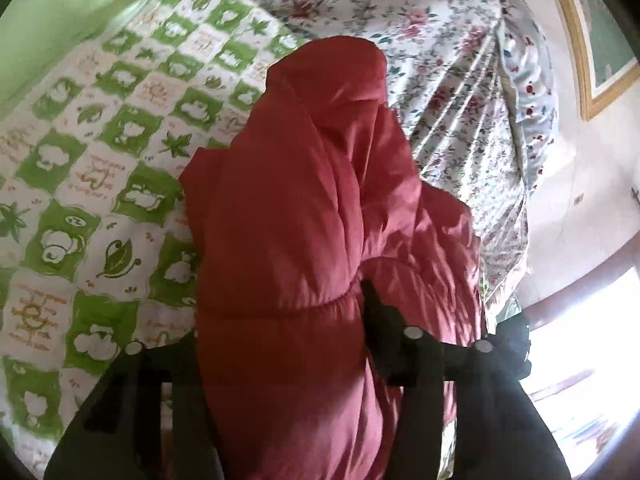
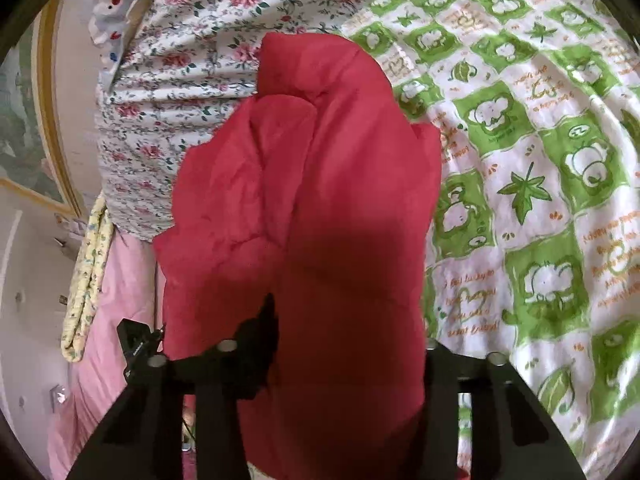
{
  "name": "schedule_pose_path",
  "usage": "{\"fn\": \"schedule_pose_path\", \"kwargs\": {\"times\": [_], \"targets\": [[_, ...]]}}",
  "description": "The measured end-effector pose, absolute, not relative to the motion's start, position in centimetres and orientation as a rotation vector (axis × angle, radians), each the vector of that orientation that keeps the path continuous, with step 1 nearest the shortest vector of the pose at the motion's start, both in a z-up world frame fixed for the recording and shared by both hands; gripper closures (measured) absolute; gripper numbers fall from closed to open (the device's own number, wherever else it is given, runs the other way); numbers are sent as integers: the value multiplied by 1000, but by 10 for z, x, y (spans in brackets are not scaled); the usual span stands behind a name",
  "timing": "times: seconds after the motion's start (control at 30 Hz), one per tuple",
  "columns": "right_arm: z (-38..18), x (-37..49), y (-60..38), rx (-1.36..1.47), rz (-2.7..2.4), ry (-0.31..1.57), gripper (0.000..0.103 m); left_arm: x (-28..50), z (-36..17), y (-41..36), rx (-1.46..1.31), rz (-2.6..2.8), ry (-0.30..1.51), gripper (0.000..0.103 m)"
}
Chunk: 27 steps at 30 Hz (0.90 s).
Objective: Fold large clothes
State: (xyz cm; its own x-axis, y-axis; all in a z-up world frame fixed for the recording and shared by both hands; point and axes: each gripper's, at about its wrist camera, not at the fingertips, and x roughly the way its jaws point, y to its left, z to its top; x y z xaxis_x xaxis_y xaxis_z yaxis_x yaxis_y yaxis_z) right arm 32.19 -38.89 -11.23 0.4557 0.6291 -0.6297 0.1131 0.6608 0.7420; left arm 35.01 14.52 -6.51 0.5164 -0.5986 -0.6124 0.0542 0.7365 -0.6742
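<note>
- Both jaws of mine are clamped on the red padded coat (image 1: 304, 216): left gripper (image 1: 288, 344) and right gripper (image 2: 348, 344) each pinch one bunched edge.
- Only my right view shows the pink quilt (image 2: 120, 280).
- Its long axis runs away from me over the green checked bedcover (image 1: 80, 184), towards the floral duvet (image 2: 184, 64).

one red garment (image 1: 304, 208), two tongs (image 1: 280, 360) (image 2: 348, 344), two patterned bedcovers (image 1: 100, 160) (image 1: 440, 80)
</note>
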Motion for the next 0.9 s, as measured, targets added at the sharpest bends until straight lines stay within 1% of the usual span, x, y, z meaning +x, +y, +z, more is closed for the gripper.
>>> {"fn": "schedule_pose_path", "kwargs": {"times": [0.13,0.27,0.33,0.5,0.63,0.77,0.9], "targets": [[-95,305,-387,810,357,1052,68,332,-41,146,-628,-459,916,63],[-73,277,-379,771,366,1045,69,297,-21,144,-586,-485,886,63],[-63,258,-374,761,378,1036,69,281,-19,149,-591,-489,884,63],[-51,210,-369,760,399,1030,69,235,-21,159,-617,-497,894,63],[-52,179,-366,775,411,1037,69,197,-24,169,-633,-495,895,63],[-59,158,-363,776,413,1036,69,174,-30,175,-626,-485,894,63],[-73,157,-364,789,383,1036,67,171,-46,179,-629,-451,910,63]]}}
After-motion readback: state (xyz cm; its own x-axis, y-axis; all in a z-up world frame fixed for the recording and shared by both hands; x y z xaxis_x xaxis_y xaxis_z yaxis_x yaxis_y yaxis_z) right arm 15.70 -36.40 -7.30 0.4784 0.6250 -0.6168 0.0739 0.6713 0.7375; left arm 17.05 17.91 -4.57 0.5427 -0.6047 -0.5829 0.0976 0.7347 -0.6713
